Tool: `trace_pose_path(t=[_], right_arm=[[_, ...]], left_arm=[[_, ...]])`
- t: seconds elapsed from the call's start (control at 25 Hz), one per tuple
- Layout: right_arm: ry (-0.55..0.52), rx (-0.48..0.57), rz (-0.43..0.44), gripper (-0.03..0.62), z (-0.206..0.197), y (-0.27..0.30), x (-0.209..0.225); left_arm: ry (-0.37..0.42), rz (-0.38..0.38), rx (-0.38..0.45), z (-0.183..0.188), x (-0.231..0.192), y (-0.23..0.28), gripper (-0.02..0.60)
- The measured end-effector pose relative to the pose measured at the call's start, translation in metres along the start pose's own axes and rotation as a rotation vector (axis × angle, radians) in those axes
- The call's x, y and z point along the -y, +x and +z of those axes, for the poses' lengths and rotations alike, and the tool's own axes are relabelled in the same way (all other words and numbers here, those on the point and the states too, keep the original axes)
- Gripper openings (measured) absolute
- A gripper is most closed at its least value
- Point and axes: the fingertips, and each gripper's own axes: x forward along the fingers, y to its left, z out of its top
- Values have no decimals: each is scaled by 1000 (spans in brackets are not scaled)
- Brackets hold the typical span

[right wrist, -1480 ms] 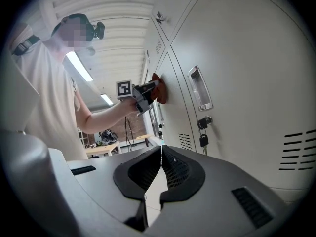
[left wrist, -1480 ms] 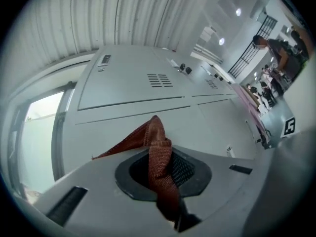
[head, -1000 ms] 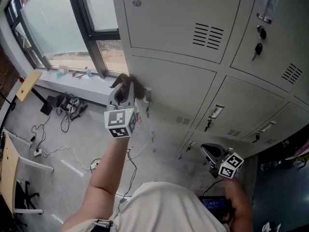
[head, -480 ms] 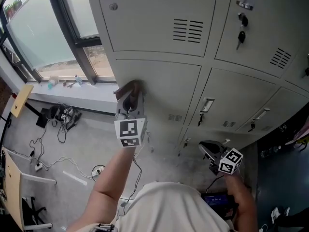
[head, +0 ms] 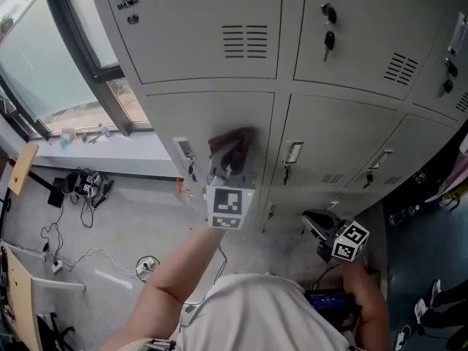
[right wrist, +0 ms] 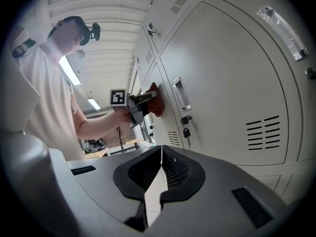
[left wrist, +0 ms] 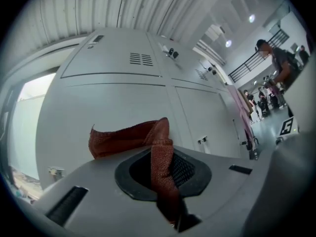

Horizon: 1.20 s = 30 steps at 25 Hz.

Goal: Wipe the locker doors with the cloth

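A rust-brown cloth [head: 234,144] is pressed flat on a grey locker door [head: 212,115] in the middle row, near the door's right edge. My left gripper [head: 232,161] is shut on the cloth, with the arm reaching up from below. In the left gripper view the cloth [left wrist: 148,138] runs out between the jaws and bunches against the door [left wrist: 108,107]. My right gripper [head: 319,229] hangs low at the right, away from the lockers, shut with nothing in it. The right gripper view shows its jaws [right wrist: 160,154] closed, and the left gripper [right wrist: 139,102] with the cloth [right wrist: 154,98] on the door.
A latch handle [head: 292,152] sits on the door to the right of the cloth, another latch [head: 183,150] to its left. Keys [head: 328,39] hang from an upper door. A window [head: 51,57] and sill lie left, with cables [head: 80,185] on the floor.
My left gripper has slid the cloth rightwards across the middle-row door, from its left edge to its right edge. The right gripper has stayed low at the right.
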Motion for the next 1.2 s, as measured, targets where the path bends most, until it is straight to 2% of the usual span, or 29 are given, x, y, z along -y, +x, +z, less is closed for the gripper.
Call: trace_pose_path(t=[0.12, 0.24, 0.28, 0.36, 0.48, 0.56, 0.88, 1.08, 1.12, 1.2], right_arm=[[1, 1, 2, 17, 1, -3, -2], [13, 14, 3, 17, 1, -4, 0], [19, 18, 2, 17, 0, -4, -1], [27, 19, 3, 17, -1, -3, -3], [34, 16, 11, 17, -2, 0, -3], [38, 18, 16, 17, -2, 3, -2], [34, -10, 71, 17, -4, 33, -10], [29, -13, 93, 17, -2, 45, -18], [28, -15, 94, 17, -1, 46, -19], [28, -21, 89, 17, -2, 45, -17]], left_arm=[[-10, -140, -21, -3, 38, 13, 38], [8, -327, -45, -7, 79, 23, 38], [5, -367, -46, -8, 86, 25, 38], [-23, -375, -41, -10, 85, 26, 38], [-79, -320, -17, -11, 60, 19, 38], [-84, -256, -10, -15, 34, 10, 38], [-126, 110, -26, -40, -118, -52, 38], [-55, 363, -64, -55, -190, -106, 38], [-51, 392, -87, -62, -201, -114, 38], [-54, 382, -139, -77, -207, -118, 38]])
